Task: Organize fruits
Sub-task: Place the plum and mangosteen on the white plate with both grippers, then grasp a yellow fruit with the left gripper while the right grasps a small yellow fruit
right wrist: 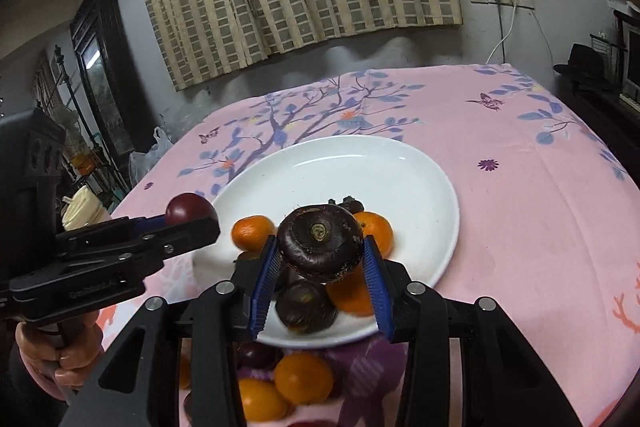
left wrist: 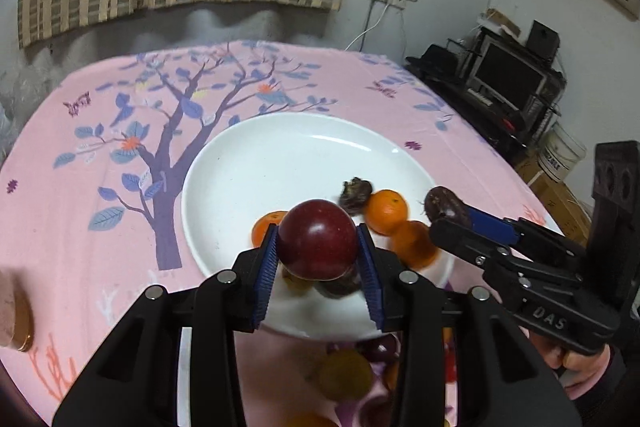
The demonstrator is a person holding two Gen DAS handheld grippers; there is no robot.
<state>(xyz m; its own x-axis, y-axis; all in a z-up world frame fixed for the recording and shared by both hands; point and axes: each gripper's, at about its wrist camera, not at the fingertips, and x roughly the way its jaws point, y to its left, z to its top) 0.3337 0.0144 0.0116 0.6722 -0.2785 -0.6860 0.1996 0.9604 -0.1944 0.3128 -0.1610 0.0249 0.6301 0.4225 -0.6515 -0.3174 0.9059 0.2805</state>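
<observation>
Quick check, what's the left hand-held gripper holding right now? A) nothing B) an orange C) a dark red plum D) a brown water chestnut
C: the left hand-held gripper is shut on a dark red plum above the white plate, while the right hand-held gripper has the dark brown water chestnut.

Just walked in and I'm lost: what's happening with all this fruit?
A person is moving fruit onto a white plate. The left hand-held gripper holds a dark red plum over the plate; the right hand-held gripper holds a dark brown water chestnut. Oranges and more chestnuts sit on it; more fruit waits on the cloth.
</observation>
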